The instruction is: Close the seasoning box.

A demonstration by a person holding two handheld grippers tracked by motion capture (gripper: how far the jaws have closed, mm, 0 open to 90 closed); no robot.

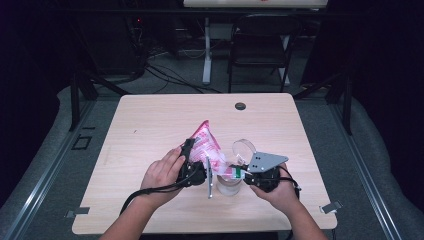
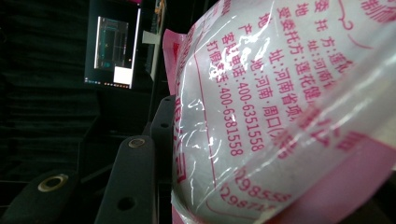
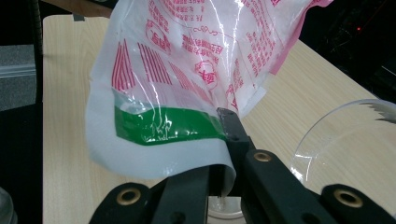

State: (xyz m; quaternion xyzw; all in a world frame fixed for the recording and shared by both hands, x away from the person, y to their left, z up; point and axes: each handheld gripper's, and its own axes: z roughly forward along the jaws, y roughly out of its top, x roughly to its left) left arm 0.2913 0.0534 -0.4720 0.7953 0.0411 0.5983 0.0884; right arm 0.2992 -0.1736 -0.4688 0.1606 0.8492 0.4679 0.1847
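Over the tabletop [image 1: 150, 120] a pink-and-white printed bag [image 1: 209, 147] hung tilted between the two hands. The right gripper [image 1: 243, 174] had its jaws clenched on the bag's lower, green-striped edge [image 3: 168, 126], just above a clear glass jar [image 1: 229, 186]. The left gripper [image 1: 189, 162] grasped the bag's fuller side, its jaws part closed around it; one jaw was hidden behind the plastic. A clear round lid [image 1: 244, 149], probably the jar's, stood just behind, its far rim hard to make out.
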